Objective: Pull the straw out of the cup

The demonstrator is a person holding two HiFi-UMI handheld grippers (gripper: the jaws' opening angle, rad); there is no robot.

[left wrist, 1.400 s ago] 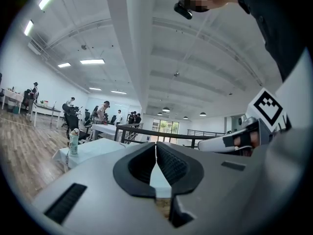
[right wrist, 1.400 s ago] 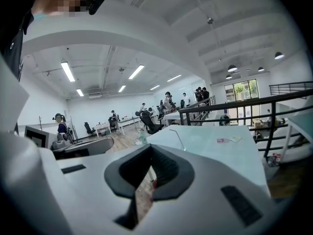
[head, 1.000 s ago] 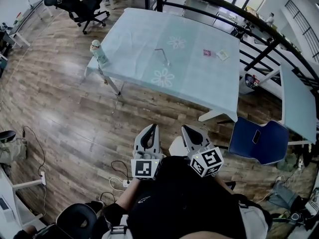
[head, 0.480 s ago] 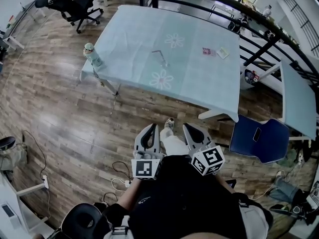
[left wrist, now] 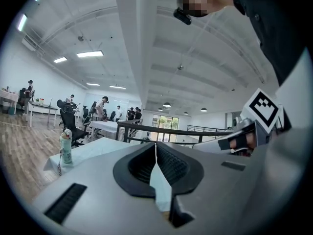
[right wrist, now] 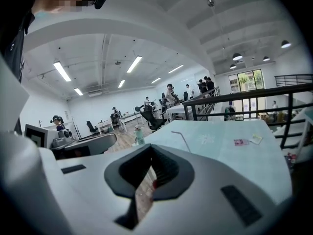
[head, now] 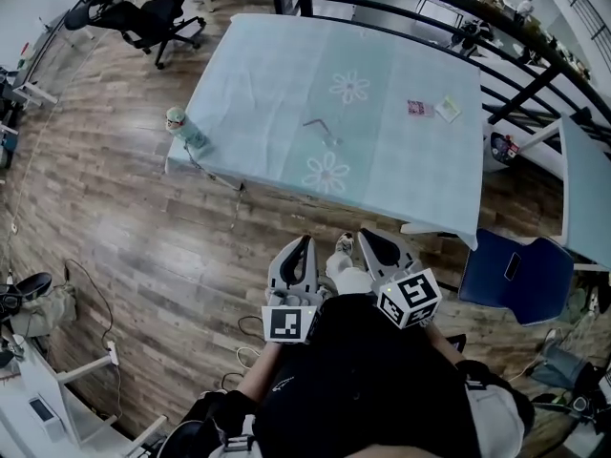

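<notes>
A thin bent straw (head: 318, 125) stands up from the middle of the pale blue table (head: 267, 74); the cup around it is too faint to make out. In the right gripper view the straw (right wrist: 185, 140) rises beyond the jaws, still far off. My left gripper (head: 304, 248) and right gripper (head: 368, 241) are held side by side in front of the person's body, over the wooden floor short of the table. Both are shut with nothing between the jaws. The left gripper (left wrist: 155, 143) points level at the table's edge, and the right gripper (right wrist: 151, 148) is aimed slightly downward.
A pale green bottle (head: 181, 127) stands on the table's near left corner. Two small cards (head: 420, 109) lie at the far right of the table. A blue chair (head: 516, 275) sits right of the table. A dark railing (head: 401, 12) runs behind it, and office chairs (head: 143, 17) stand at the far left.
The person has walked toward the table, which now lies closer and more central in the head view. Both grippers stay shut and side by side.
</notes>
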